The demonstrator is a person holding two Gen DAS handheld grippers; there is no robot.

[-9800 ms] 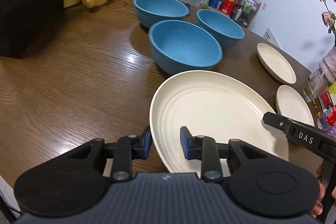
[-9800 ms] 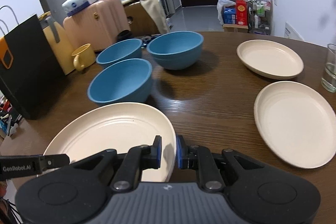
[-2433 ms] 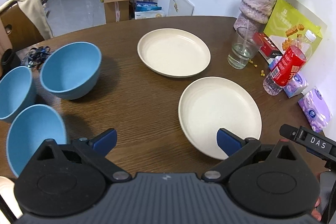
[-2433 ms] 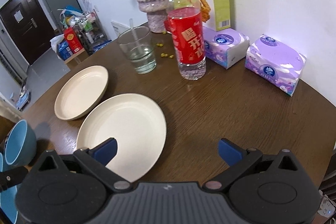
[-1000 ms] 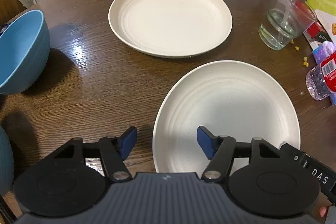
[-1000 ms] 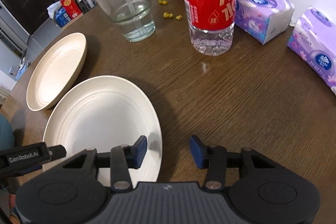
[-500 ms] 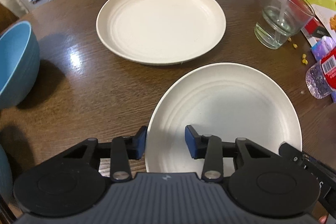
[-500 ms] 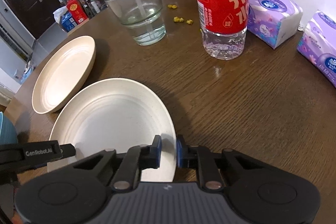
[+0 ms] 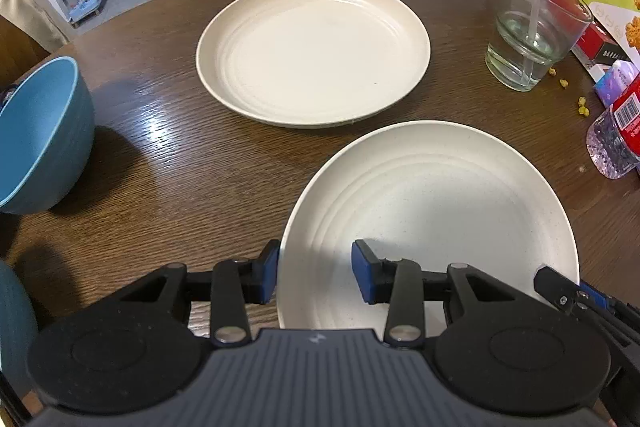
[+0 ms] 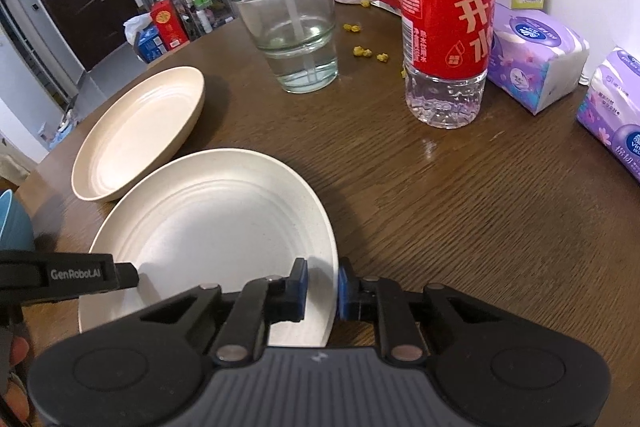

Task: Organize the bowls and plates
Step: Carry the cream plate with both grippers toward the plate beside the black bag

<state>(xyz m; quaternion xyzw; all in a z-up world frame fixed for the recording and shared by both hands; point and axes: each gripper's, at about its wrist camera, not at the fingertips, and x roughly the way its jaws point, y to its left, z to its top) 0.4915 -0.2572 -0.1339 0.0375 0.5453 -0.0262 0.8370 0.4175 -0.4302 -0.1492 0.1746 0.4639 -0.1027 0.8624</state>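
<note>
At the near edge of the table (image 9: 168,163), I have both grippers on the near plate (image 9: 432,211). The right gripper (image 10: 322,289) is pinched tight on its rim; the left gripper (image 9: 314,277) straddles the opposite rim, its jaws part-closed (contact unclear). The plate looks light, stiff and smooth: grip the rim only. Beyond it lies the second plate (image 9: 312,51). Readable: "GenRobot.AI" on the left gripper, "DAS" unseen now.

both claws angle steeply down; left claw (image 9: 314,277) part-closed; right claw (image 10: 322,291) nearly closed; jaws just closed.
</note>
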